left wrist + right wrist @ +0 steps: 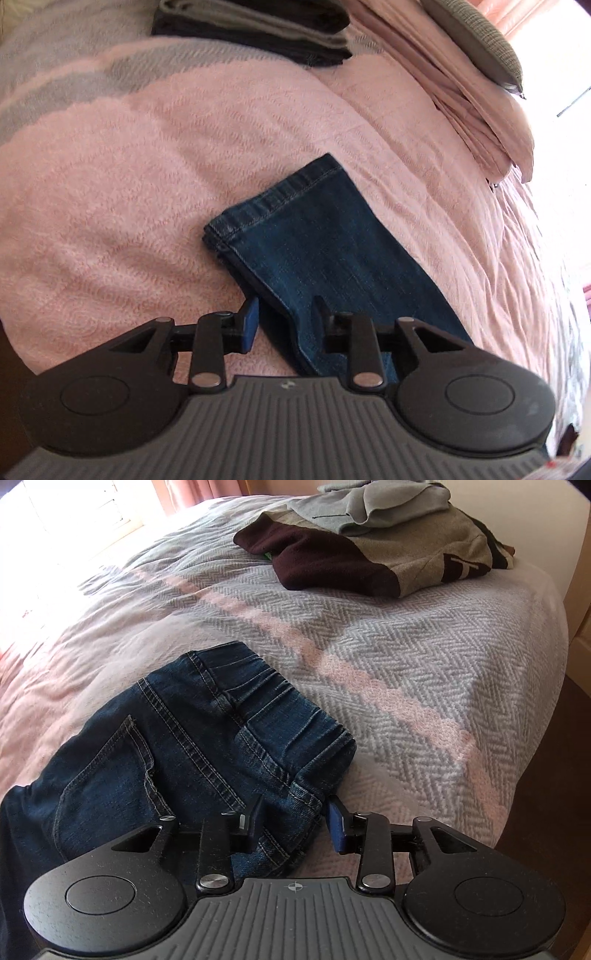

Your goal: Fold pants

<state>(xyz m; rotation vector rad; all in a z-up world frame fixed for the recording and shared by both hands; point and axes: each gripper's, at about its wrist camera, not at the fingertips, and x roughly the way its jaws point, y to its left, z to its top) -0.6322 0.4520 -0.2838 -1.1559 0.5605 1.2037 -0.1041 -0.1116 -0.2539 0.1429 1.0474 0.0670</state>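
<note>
While the jeans [332,243] lie across frame centre, I see my left gripper [286,319] spread wide around the leg edge, right gripper [295,821] likewise astride the waistband, neither clamped.

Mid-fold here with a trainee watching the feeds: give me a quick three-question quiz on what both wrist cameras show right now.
1. True or false: the left gripper is clamped shut on the jeans.
2. Which end of the jeans lies before the right gripper? A) leg hems B) waistband C) a knee fold
3. In the right wrist view, what sits at the far end of the bed?

Key
1. False: its jaws stand open astride the leg's edge.
2. B: the gathered waistband, jaws open around its corner.
3. A loose pile of clothes, grey and maroon.
</note>
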